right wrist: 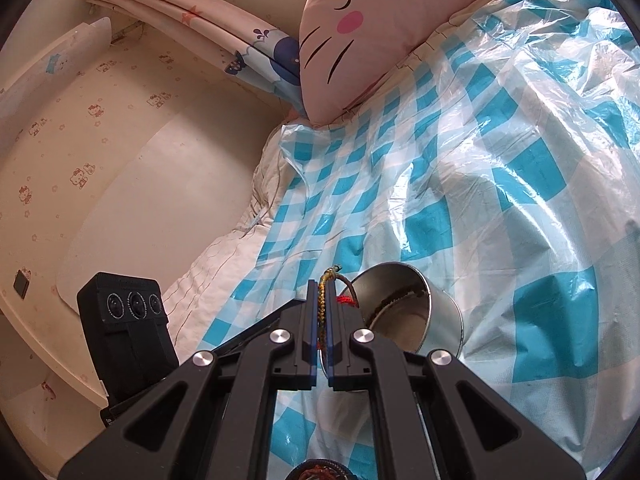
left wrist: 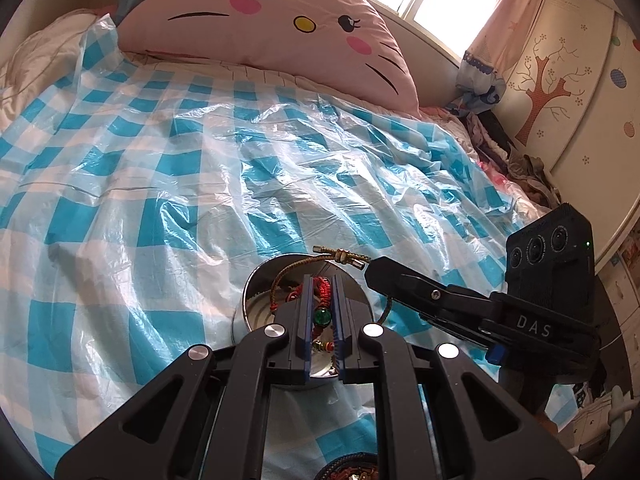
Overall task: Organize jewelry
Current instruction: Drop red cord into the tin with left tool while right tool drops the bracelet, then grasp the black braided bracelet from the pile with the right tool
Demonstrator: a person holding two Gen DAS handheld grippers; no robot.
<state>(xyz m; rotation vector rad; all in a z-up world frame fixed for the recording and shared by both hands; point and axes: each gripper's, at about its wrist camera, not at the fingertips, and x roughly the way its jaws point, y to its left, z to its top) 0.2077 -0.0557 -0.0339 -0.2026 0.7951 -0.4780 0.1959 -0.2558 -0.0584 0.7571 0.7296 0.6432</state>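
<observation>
Pinching, left gripper [left wrist: 320, 300]: fingers nearly pressed together on a red braided cord [left wrist: 323, 289] strung with a green bead [left wrist: 321, 317], held over the mouth of the metal tin [left wrist: 256, 300].
Right gripper [right wrist: 321, 304]: fingers pressed together on a yellow-brown braided bracelet [right wrist: 321, 308]; in the left wrist view its fingertips reach in from the right to the tin's far rim, where the bracelet's knotted clasp end [left wrist: 340, 257] lies.
Bracelet path: from the clasp, one arc of the cord curves down inside the tin; another strand drops outside the tin on the right.
Metal tin: round, shiny, open-topped, standing on the bed; the right wrist view shows it tilted in frame [right wrist: 404, 312] with a dark braided piece along its inner wall.
Red cord position: partly inside the tin, partly between the left fingers; whether it touches the tin's bottom, cannot tell.
Bed cover: blue-and-white checked plastic sheet [left wrist: 200, 168], wrinkled and glossy.
Pillow: pink cat-face cushion [left wrist: 264, 20] at the head of the bed, well apart from the tin.
Bottom edge, both views: a dark round object with beads, mostly cut off.
</observation>
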